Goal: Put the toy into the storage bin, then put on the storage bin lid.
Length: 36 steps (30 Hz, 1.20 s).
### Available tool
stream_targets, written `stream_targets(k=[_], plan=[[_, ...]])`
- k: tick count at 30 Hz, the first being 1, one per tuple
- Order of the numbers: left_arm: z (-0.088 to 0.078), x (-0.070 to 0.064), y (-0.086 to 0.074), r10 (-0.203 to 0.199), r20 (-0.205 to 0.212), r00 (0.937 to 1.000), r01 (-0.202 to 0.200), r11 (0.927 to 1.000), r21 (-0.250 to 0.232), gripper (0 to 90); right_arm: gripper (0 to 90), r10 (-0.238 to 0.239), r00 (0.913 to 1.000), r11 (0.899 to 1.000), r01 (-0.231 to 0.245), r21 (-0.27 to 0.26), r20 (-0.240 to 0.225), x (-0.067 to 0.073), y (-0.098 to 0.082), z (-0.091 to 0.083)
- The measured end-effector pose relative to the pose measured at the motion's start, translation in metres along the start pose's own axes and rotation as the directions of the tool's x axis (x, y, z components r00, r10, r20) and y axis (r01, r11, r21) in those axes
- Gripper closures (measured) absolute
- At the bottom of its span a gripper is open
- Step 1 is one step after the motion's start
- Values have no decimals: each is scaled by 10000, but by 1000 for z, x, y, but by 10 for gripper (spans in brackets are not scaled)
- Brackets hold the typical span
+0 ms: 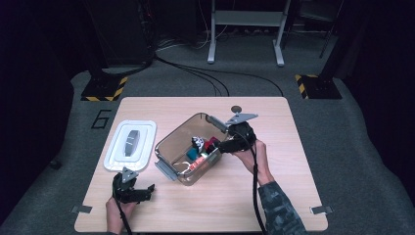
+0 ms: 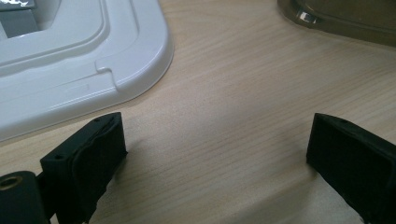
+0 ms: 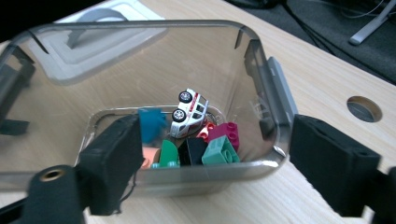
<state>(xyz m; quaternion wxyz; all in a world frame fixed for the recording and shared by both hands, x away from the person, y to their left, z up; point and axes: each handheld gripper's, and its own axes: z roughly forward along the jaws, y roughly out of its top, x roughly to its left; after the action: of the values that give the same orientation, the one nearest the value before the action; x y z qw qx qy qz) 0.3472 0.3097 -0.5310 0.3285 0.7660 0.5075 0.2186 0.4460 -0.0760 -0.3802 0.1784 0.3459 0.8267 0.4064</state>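
Pale wood is the table (image 1: 274,161) under everything, and on it, near the middle, stands the smoky clear plastic box (image 1: 172,142), set slantwise with its mouth open upward. Left of the box, just beside it and flat on the wood, lies the white lid (image 1: 142,156); my left gripper view shows its rounded corner (image 2: 140,51) close ahead. My right gripper (image 1: 221,145) hangs over the box's right-hand rim, its jaws spread wide with nothing pinched between them; in my right gripper view they frame the near wall of the box (image 3: 252,65). My left gripper (image 1: 139,192) rests low at the near left of the table, well apart from the box, its jaws likewise spread over bare wood. Inside the box sits a small heap of toys at the end nearest my right gripper: a white toy car (image 3: 189,112) tipped on its side against the pile, with a teal block (image 3: 150,125), a magenta brick (image 3: 225,133), a green brick (image 3: 219,153) and a black block (image 3: 194,150) crowded around it. A round hole (image 3: 364,108) shows in the wood beyond the box.
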Motion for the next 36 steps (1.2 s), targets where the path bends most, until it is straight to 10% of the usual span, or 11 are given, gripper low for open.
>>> stream_targets(k=[17,25,36], plan=[[-7,5,8,422,-161,9990,-425,9990,-162,51,49,1092,9929,9898,-1130,873,474,-15,-108,-15],[-16,39,41,-209,-321,9993,187,9976,-672,64,39,1693,9805,9768,-1805,1154,1000,-19,-157,-7],[8,86,78,-615,-428,9972,593,9970,-507,82,35,1796,9695,9730,-2000,1151,1666,-24,-180,-6]])
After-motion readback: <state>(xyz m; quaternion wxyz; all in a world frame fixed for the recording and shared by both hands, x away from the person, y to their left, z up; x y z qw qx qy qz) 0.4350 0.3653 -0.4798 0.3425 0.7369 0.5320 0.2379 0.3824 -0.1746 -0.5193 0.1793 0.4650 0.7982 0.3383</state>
